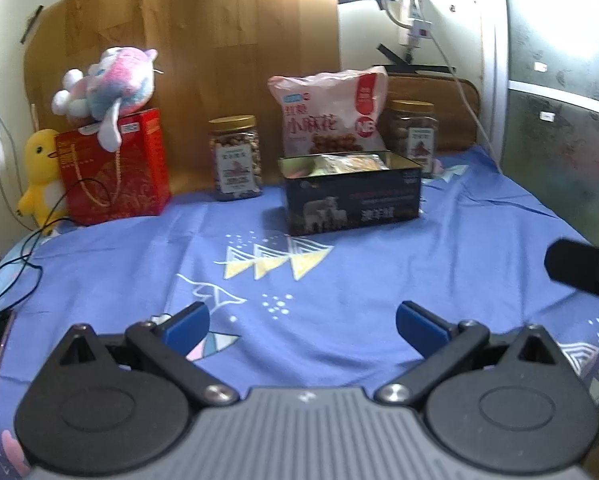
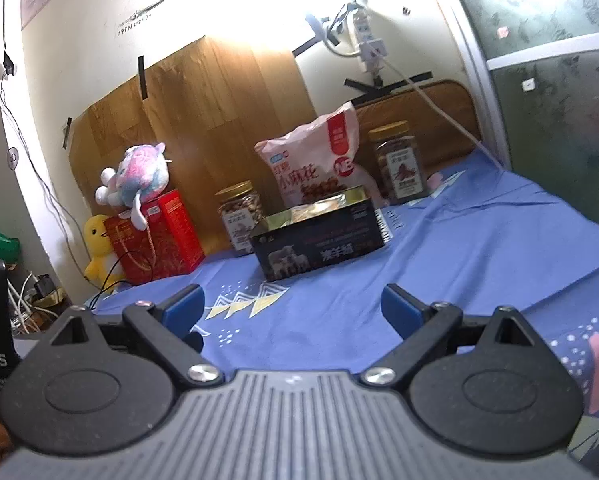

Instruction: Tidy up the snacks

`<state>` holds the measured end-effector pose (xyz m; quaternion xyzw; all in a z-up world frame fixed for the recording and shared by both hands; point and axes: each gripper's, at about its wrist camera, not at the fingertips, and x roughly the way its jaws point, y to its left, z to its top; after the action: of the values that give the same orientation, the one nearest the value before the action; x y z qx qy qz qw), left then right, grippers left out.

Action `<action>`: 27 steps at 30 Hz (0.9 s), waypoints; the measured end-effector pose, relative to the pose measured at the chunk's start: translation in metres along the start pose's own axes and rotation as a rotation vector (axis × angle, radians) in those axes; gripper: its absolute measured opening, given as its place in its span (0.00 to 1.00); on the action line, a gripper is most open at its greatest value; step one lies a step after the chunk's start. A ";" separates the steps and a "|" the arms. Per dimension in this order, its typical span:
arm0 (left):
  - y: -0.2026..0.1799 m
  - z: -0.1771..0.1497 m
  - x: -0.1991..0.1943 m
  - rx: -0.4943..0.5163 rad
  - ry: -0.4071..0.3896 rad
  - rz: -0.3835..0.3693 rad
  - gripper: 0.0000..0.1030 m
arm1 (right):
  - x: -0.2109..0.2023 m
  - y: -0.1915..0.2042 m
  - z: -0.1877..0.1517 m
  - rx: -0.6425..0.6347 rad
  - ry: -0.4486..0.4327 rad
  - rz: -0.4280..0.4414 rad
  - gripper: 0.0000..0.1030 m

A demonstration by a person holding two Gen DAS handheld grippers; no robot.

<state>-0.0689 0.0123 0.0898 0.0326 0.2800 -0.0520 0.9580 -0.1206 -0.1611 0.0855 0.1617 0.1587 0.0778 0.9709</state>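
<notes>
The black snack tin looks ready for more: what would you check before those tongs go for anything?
1. Left tongs open and empty: ok.
2. Right tongs open and empty: ok.
3. Black rectangular metal tin lidless, upright: ok.
4. Room left inside the tin: cannot tell, packets already show at the rim.
5. Pink snack bag standing behind the tin, reachable over it: ok.
6. Blue patterned cloth between tongs and tin free of obstacles: ok.
</notes>
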 end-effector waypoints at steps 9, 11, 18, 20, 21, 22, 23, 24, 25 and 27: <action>-0.003 -0.001 0.007 0.011 0.025 0.013 1.00 | 0.002 -0.008 -0.004 0.012 0.011 -0.005 0.94; -0.003 -0.002 0.004 0.011 0.018 0.017 1.00 | 0.002 -0.009 -0.004 0.026 0.015 0.004 0.94; -0.004 -0.001 -0.001 0.011 0.013 0.034 1.00 | -0.003 -0.006 -0.009 -0.004 0.009 0.028 0.94; -0.008 0.000 0.002 0.031 0.018 0.036 1.00 | -0.003 -0.011 -0.010 0.001 0.000 0.017 0.94; -0.009 0.001 0.004 0.036 0.024 0.038 1.00 | -0.001 -0.014 -0.009 0.010 0.002 0.013 0.94; -0.010 0.002 0.008 0.036 0.033 0.037 1.00 | 0.002 -0.017 -0.009 0.022 0.008 0.007 0.94; -0.011 0.002 0.011 0.034 0.040 0.037 1.00 | 0.005 -0.020 -0.010 0.034 0.016 0.004 0.94; -0.011 0.002 0.014 0.031 0.047 0.039 1.00 | 0.007 -0.022 -0.012 0.041 0.027 0.004 0.94; -0.011 0.000 0.017 0.030 0.054 0.042 1.00 | 0.010 -0.025 -0.014 0.045 0.040 0.003 0.94; -0.010 0.000 0.026 0.028 0.083 0.055 1.00 | 0.018 -0.028 -0.015 0.054 0.057 0.012 0.94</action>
<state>-0.0486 0.0004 0.0758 0.0559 0.3177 -0.0279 0.9461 -0.1065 -0.1797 0.0570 0.1867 0.1876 0.0837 0.9607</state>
